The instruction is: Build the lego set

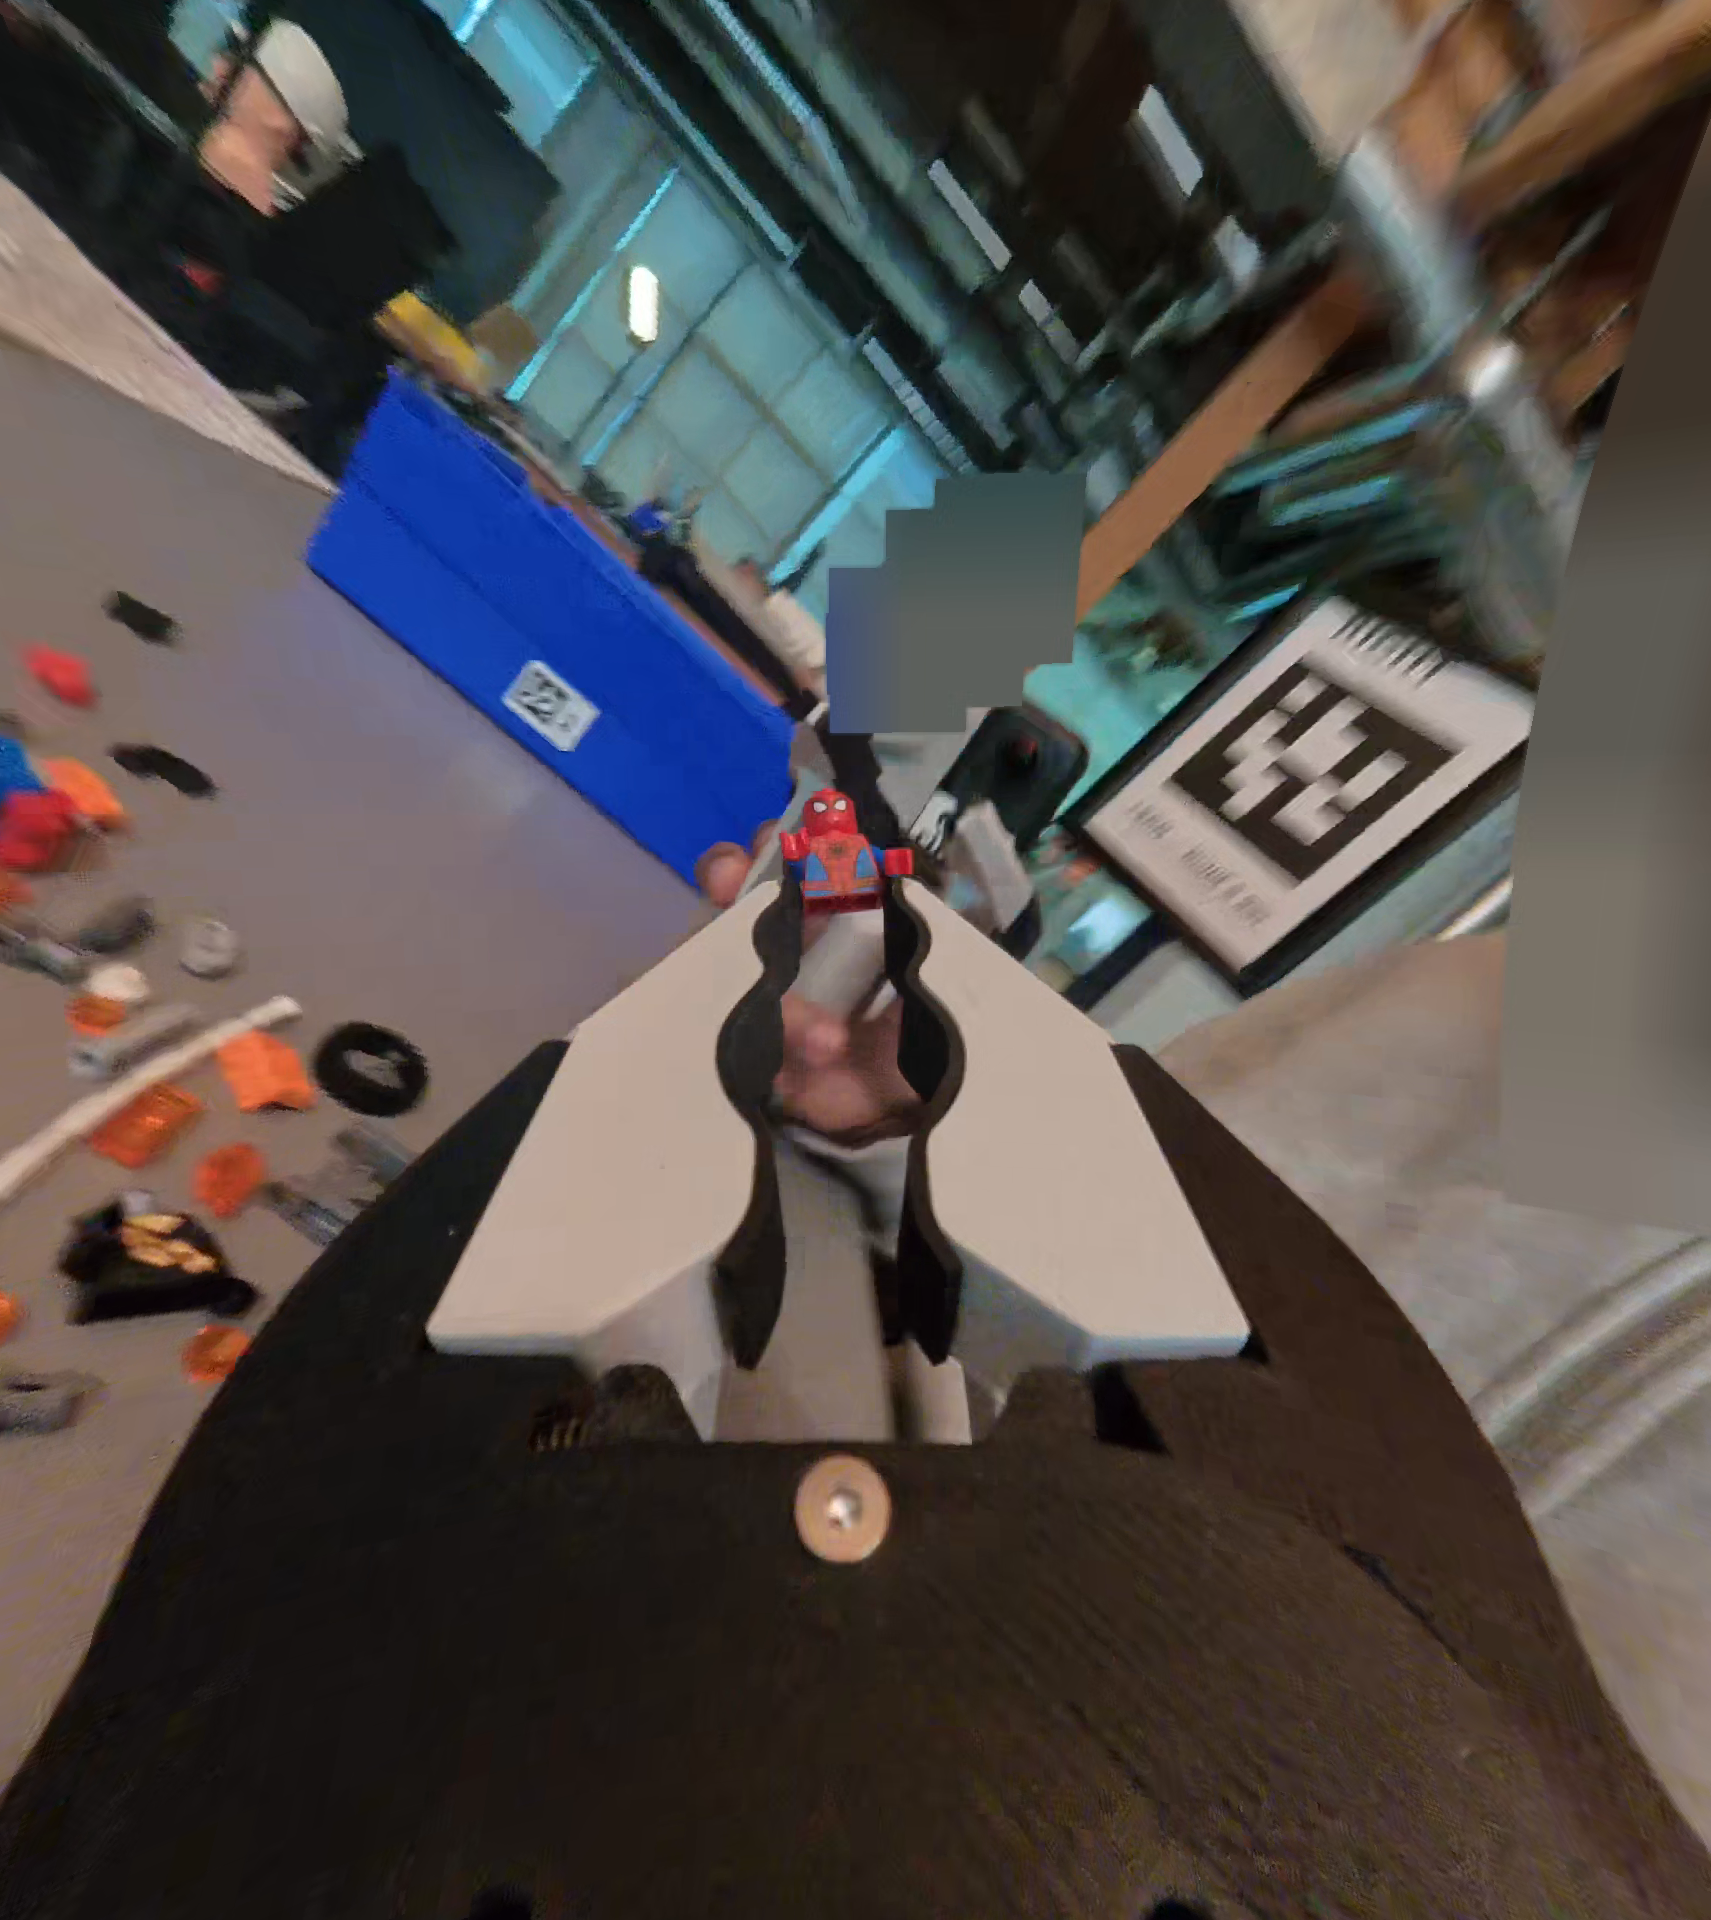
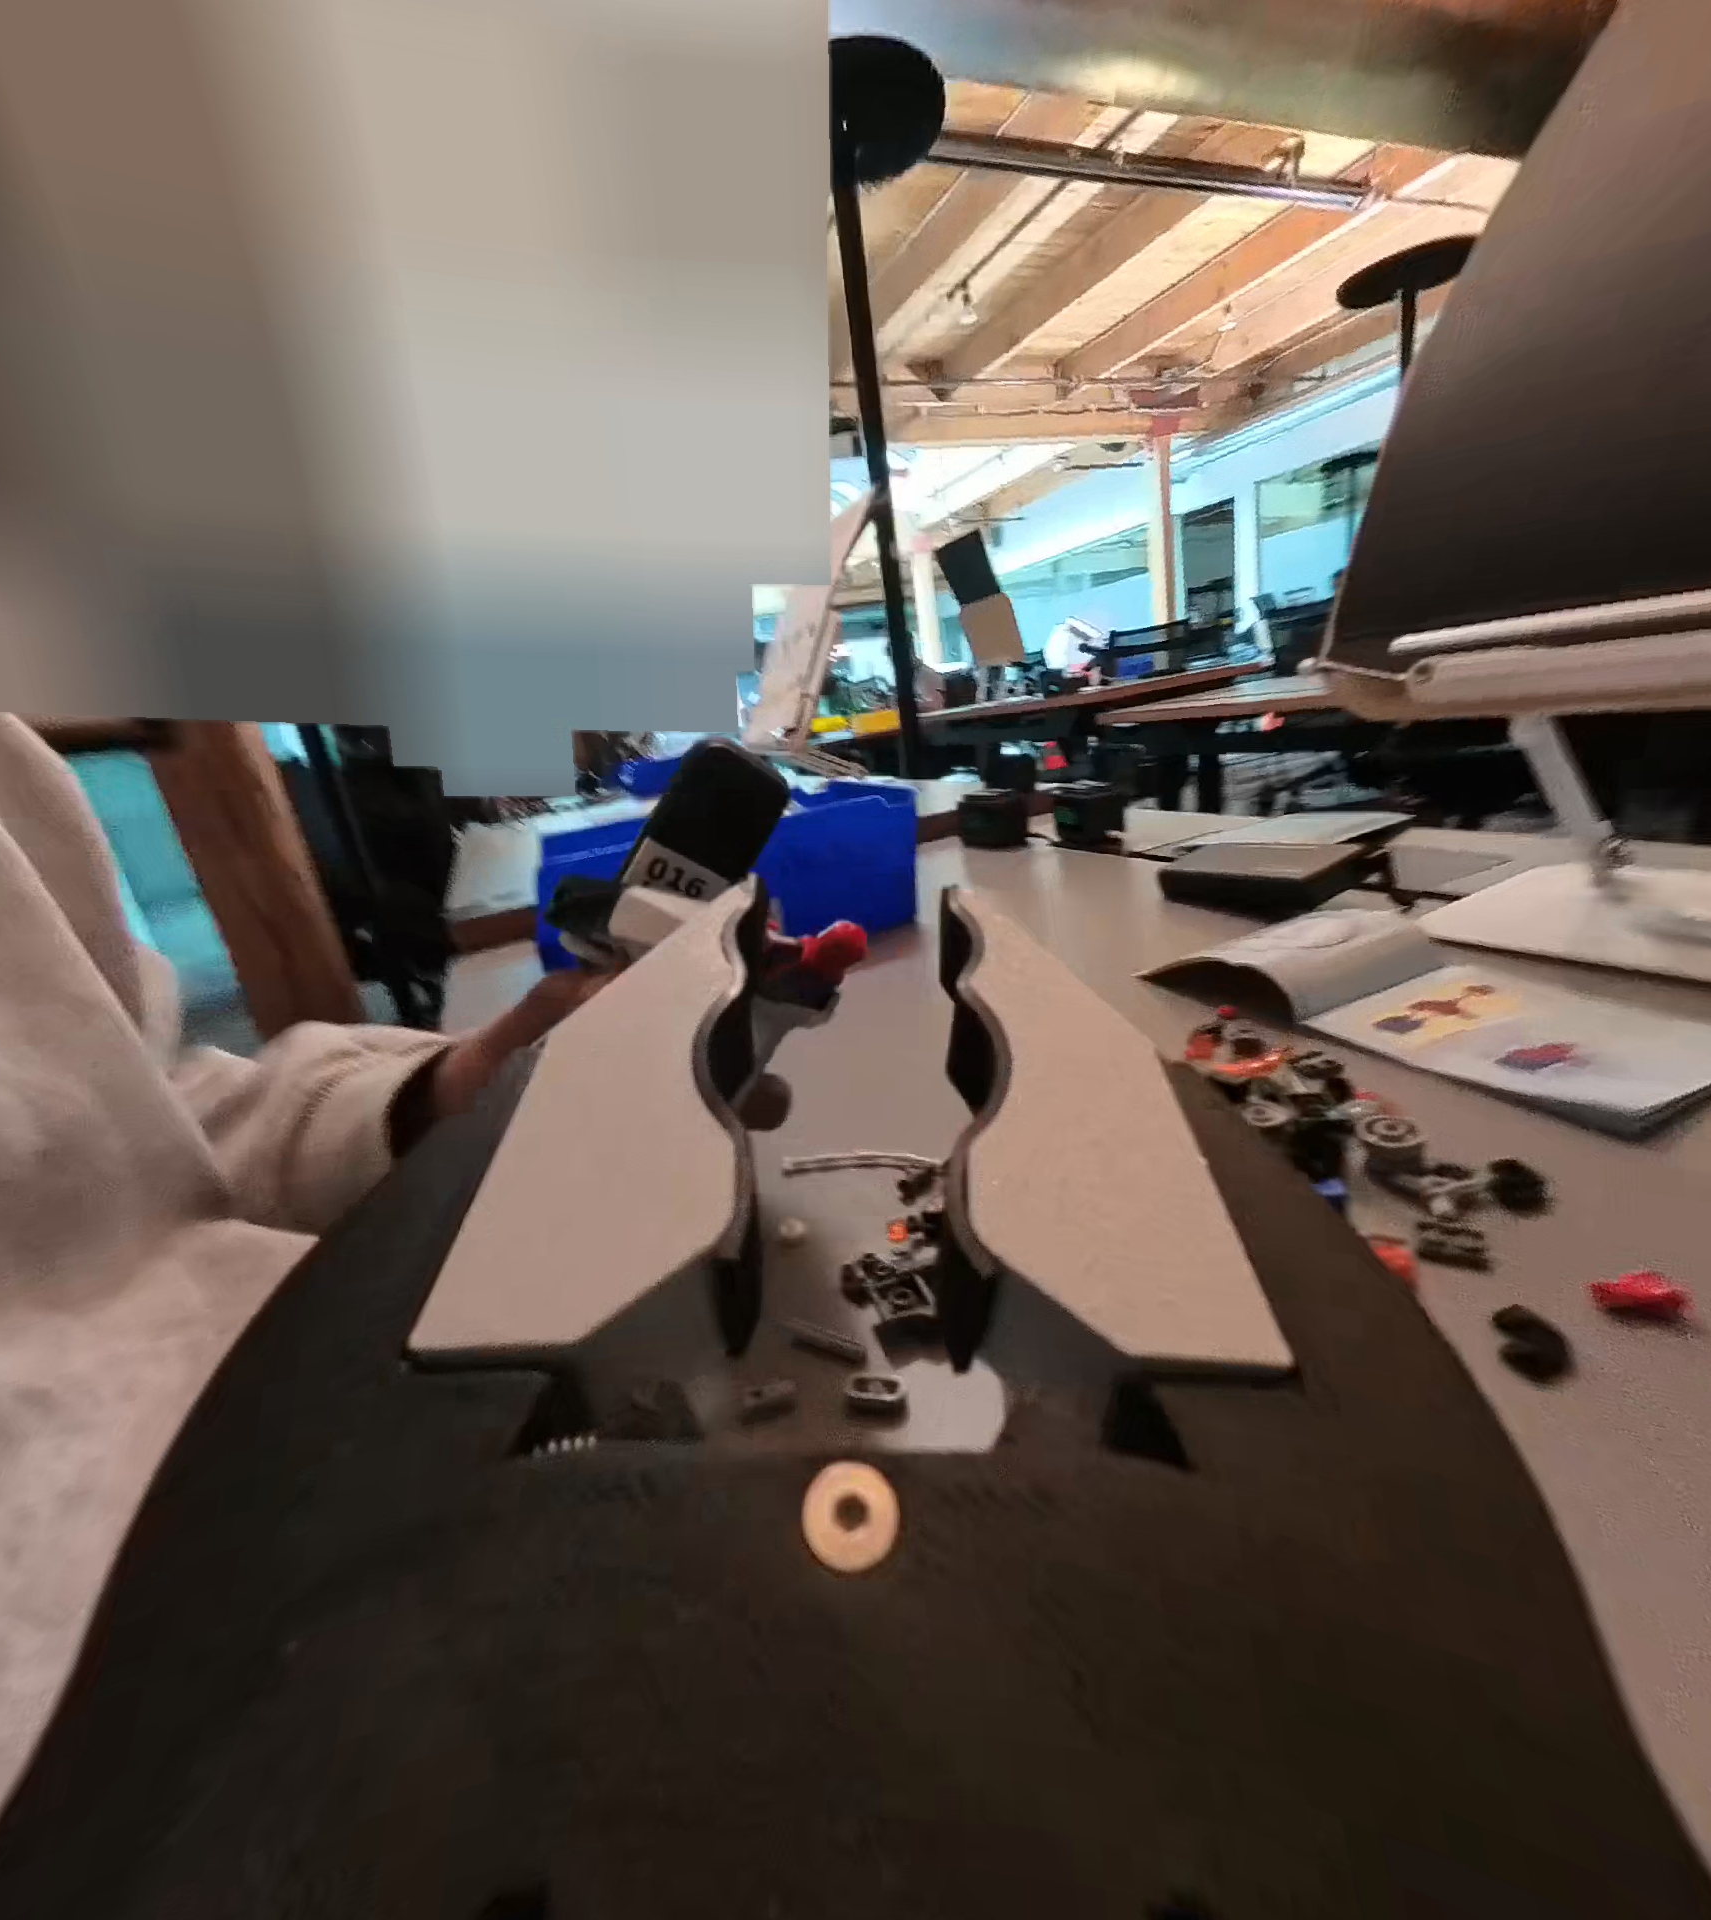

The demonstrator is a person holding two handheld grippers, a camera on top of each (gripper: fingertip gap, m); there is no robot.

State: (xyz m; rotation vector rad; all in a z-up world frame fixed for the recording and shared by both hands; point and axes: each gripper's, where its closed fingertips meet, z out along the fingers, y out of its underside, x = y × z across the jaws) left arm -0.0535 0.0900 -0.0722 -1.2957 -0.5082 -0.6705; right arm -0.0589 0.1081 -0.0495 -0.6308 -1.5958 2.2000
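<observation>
My left gripper [image 1: 840, 896] is shut on a red and blue minifigure [image 1: 835, 857], gripped by its lower part, head up, and held in the air above the grey table [image 1: 394, 831]. In the right wrist view the left gripper [image 2: 669, 899] comes in from the left with the minifigure [image 2: 825, 948] at its tip. My right gripper [image 2: 851, 914] is open and empty; the minifigure lies just past its left fingertip. Loose bricks [image 2: 892, 1273] lie on the table under the right gripper. An open instruction booklet [image 2: 1516, 1029] lies to the right.
Orange, red, blue and black pieces [image 1: 144, 1122], a black tyre [image 1: 371, 1068] and a white hose [image 1: 103, 1101] lie scattered at left. More pieces [image 2: 1350, 1122] lie by the booklet. A blue bin [image 1: 539, 623] stands behind, a monitor stand [image 2: 1661, 914] at right, a person's sleeve [image 2: 51, 1039] at left. The grippers are tip to tip, or close to it.
</observation>
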